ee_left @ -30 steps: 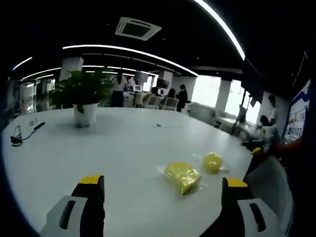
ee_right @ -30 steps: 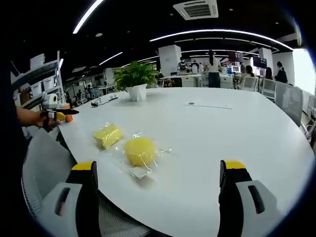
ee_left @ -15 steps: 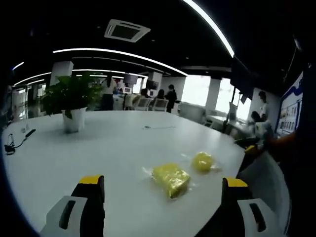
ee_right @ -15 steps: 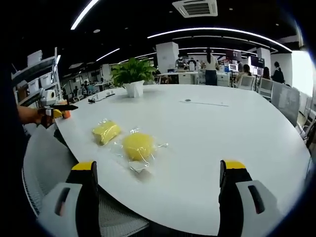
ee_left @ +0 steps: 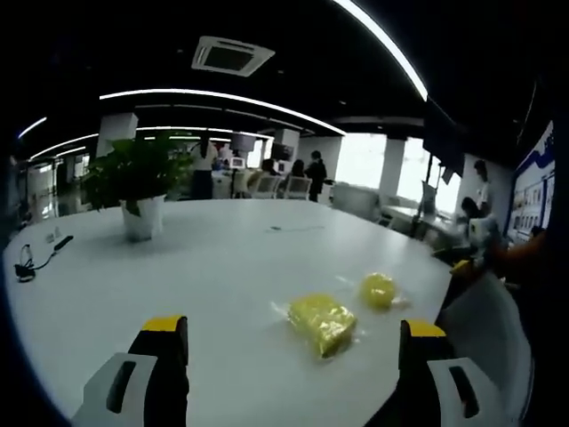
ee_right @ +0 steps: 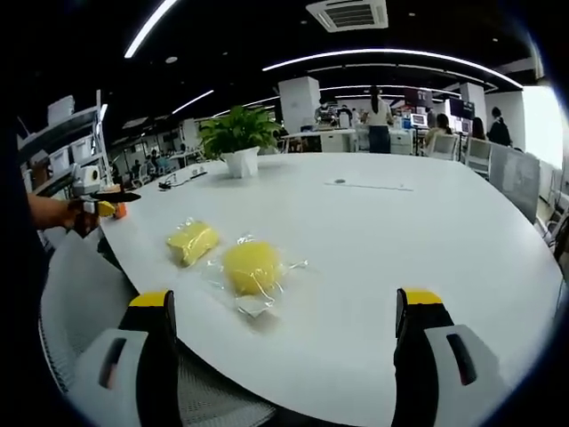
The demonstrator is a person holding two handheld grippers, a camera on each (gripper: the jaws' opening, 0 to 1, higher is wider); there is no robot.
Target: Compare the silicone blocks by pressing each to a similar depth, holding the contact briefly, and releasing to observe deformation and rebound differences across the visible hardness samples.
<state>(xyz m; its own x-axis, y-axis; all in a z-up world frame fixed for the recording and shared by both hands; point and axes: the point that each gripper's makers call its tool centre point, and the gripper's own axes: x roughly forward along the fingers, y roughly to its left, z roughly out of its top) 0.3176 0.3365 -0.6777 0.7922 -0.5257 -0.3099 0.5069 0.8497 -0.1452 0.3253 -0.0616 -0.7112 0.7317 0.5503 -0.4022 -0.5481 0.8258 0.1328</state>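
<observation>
Two yellow silicone blocks in clear wrap lie on the white table [ee_left: 222,258]. The squarish block [ee_left: 322,321] [ee_right: 192,241] rests beside the round block [ee_left: 379,289] [ee_right: 250,267]. My left gripper [ee_left: 289,356] is open and held above the table, short of the squarish block. My right gripper [ee_right: 284,347] is open, hovering at the table's edge just in front of the round block. In the right gripper view the left gripper [ee_right: 105,207] appears far off at the left, held in a hand. Nothing sits between either pair of jaws.
A potted plant [ee_left: 140,191] [ee_right: 236,142] stands far back on the table, with a black cable [ee_left: 36,253] near it. A grey mesh chair [ee_right: 76,294] [ee_left: 489,334] sits at the table's edge. People and desks fill the office behind.
Both views shifted a little with the hands. The blocks have not moved on the table and both grippers stay open.
</observation>
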